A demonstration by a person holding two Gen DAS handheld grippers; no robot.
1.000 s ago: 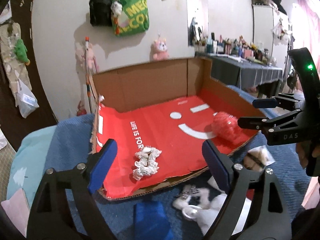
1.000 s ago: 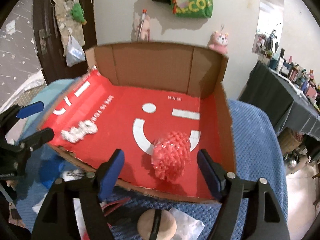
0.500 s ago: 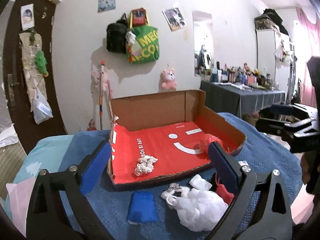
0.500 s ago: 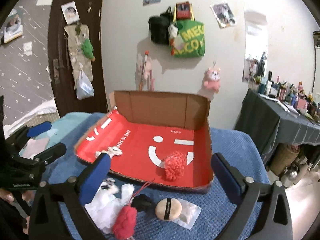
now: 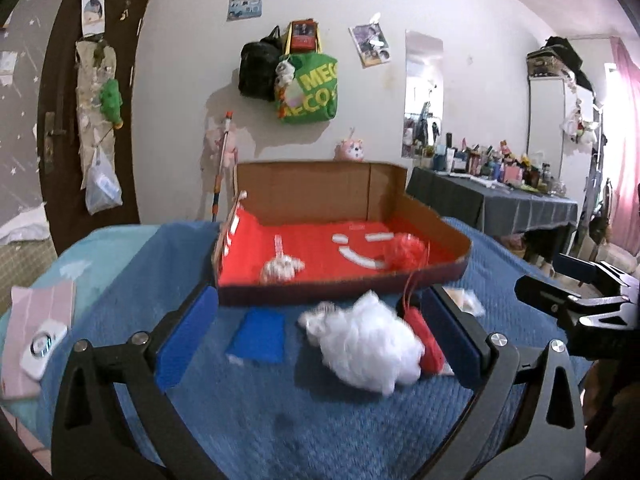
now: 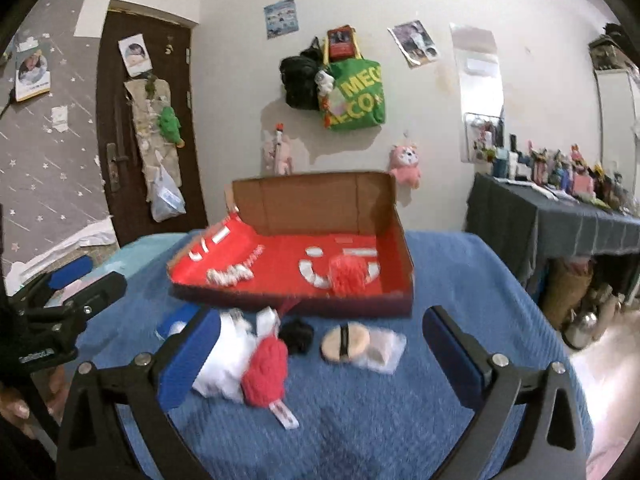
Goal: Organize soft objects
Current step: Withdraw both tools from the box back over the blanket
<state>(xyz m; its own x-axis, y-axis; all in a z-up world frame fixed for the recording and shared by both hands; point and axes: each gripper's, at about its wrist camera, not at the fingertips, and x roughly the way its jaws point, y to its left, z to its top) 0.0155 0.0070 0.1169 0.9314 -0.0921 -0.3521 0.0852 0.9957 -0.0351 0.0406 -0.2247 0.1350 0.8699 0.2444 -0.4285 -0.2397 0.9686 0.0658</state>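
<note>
Both grippers, left gripper [image 5: 320,332] and right gripper [image 6: 320,356], have just been opening; jaws wide apart, nothing clamped. The shallow cardboard box [image 6: 404,248] with its red liner sits mid-frame, holding a lacy white scrunchie [image 6: 230,274] and a red mesh puff [image 6: 348,276]. In front, on bare knobbly blue blanket [image 6: 460,280]: fluffy white plush [image 5: 368,344], red knit thing [image 6: 266,372], round beige puff [image 6: 344,340].

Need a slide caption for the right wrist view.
Open right tool hovers over red knit item and powder puff before the red-lined box.
</note>
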